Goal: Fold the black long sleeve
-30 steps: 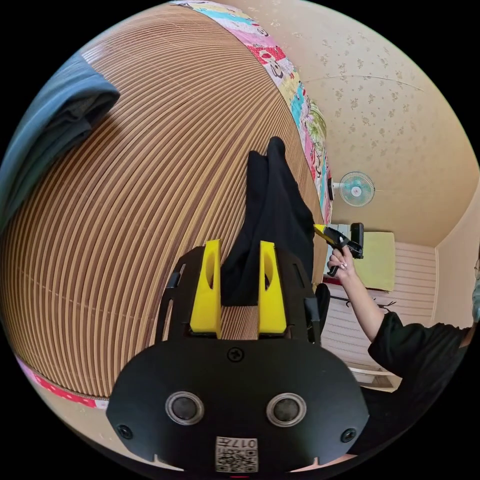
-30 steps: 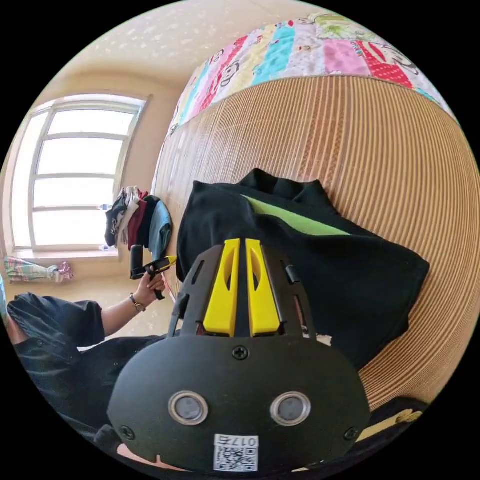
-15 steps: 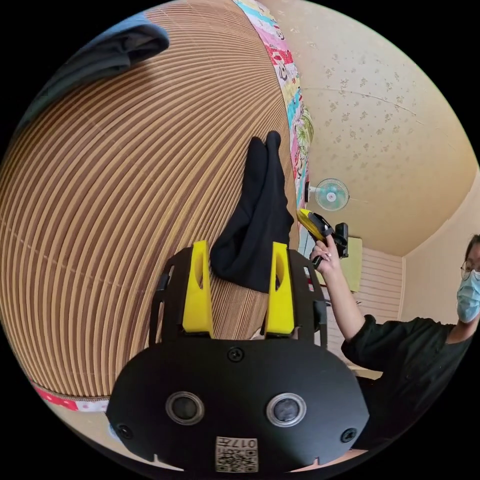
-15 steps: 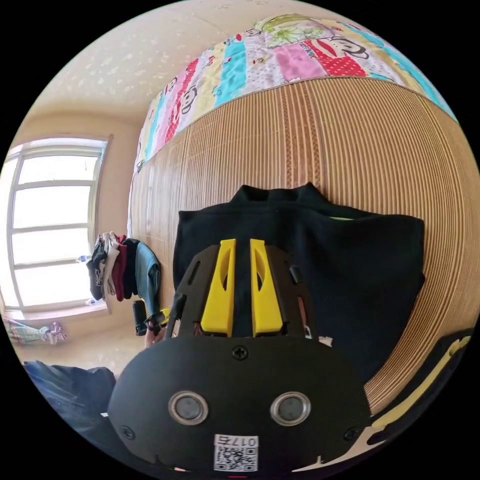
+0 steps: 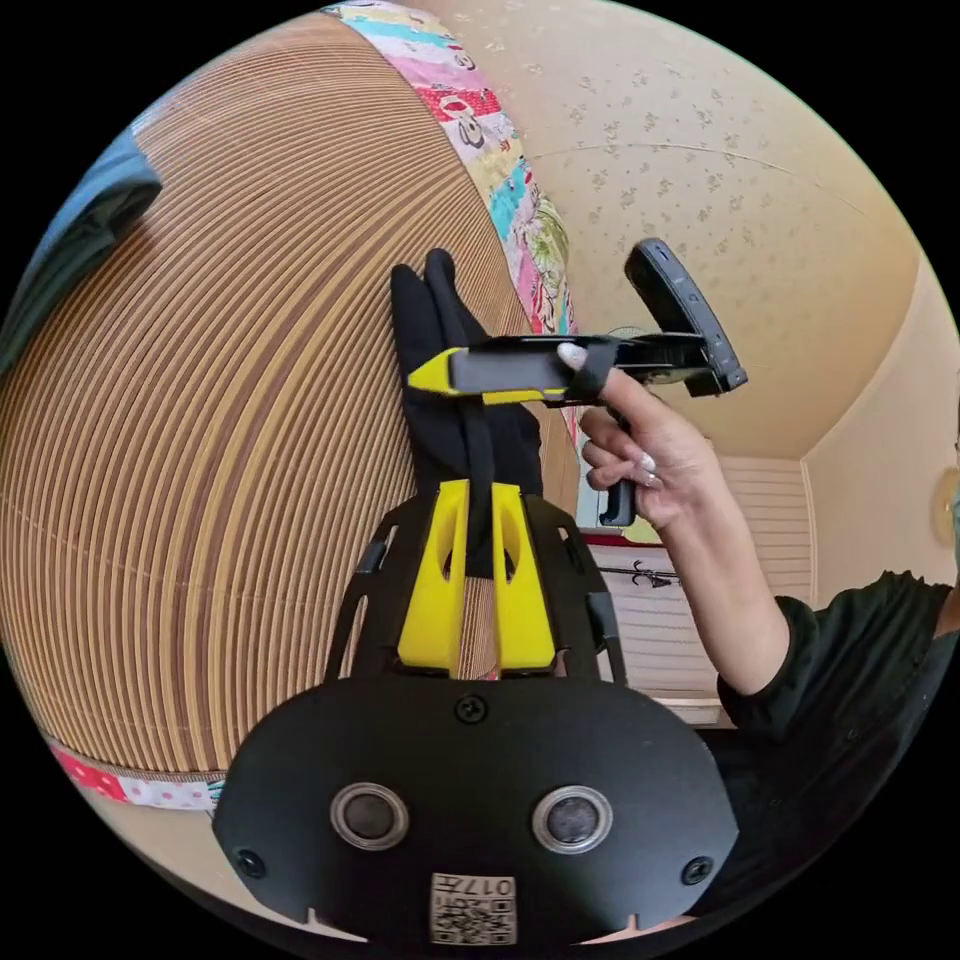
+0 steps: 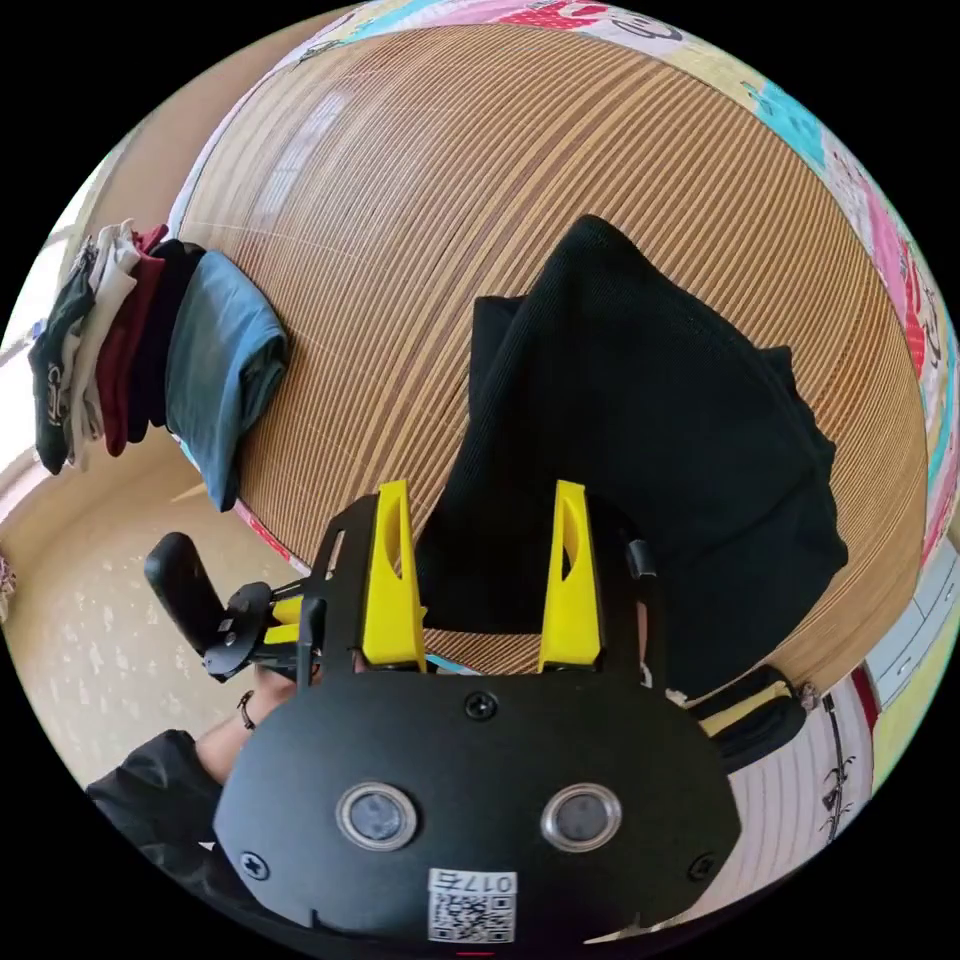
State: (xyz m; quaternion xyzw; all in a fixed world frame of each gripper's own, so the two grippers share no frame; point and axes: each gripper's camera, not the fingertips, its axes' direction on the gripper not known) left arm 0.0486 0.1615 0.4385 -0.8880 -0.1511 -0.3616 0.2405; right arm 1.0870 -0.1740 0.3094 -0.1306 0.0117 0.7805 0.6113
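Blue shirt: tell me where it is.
In the right gripper view the blue shirt lies folded at the mat's left edge, beside the clothes pile, apart from the black top.

one black long sleeve [image 6: 640, 420], two claws (yellow-jawed) [image 5: 476, 560] [image 6: 480, 575]

a small label with a code square and mirrored digits is sitting on each gripper body, nothing is reading clearly.

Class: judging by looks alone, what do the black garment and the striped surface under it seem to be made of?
Black long sleeve: soft matte knit fabric, probably; it drapes and creases without shine. Mat: likely bamboo or wood slats, given thin parallel tan strips with a slight sheen.
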